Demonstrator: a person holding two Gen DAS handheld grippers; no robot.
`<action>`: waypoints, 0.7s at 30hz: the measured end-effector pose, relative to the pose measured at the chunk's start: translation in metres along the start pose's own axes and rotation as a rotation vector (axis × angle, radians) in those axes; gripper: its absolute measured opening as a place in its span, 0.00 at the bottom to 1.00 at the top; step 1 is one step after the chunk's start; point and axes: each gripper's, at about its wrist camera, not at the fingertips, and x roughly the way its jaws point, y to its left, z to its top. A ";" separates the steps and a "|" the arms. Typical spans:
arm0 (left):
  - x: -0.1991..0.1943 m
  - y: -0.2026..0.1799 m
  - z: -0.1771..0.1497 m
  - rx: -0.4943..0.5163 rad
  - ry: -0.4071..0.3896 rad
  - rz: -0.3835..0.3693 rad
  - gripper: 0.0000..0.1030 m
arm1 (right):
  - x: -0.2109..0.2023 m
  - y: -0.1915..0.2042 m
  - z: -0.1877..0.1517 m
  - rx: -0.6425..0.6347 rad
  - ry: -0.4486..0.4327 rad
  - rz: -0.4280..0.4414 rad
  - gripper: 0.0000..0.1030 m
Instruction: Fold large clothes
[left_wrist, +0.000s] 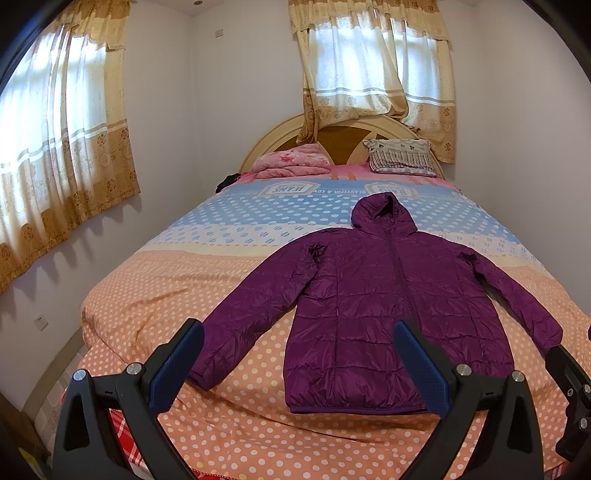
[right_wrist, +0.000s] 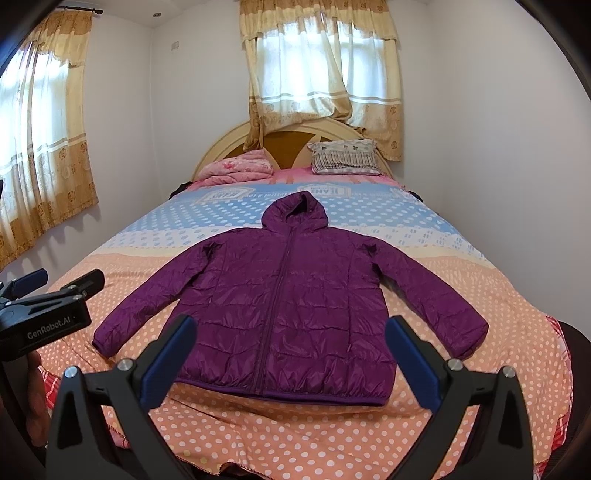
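Note:
A purple hooded puffer jacket (left_wrist: 373, 291) (right_wrist: 291, 299) lies flat on the bed, zipped, front side up, hood toward the headboard, both sleeves spread out to the sides. My left gripper (left_wrist: 299, 332) hovers open above the foot of the bed, short of the jacket's hem and left sleeve cuff. My right gripper (right_wrist: 291, 328) is open too, held above the hem, nothing between its fingers. Each gripper shows at the edge of the other's view: the right one (left_wrist: 569, 391), the left one (right_wrist: 55, 295).
The bed (left_wrist: 155, 280) has a dotted orange, white and blue cover. A folded pink blanket (left_wrist: 291, 162) and a striped pillow (left_wrist: 400, 157) lie by the rounded headboard (right_wrist: 288, 142). Curtained windows hang on the left wall and behind the bed. White walls stand close on both sides.

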 end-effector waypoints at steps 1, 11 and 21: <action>0.000 0.000 0.000 0.000 0.000 0.001 0.99 | 0.000 0.000 0.000 0.000 0.001 0.001 1.00; 0.001 0.000 0.000 0.000 0.005 0.003 0.99 | 0.002 0.002 -0.002 -0.005 0.006 0.006 1.00; 0.003 0.001 -0.001 0.000 0.005 0.004 0.99 | 0.003 0.001 -0.004 -0.003 0.009 0.011 1.00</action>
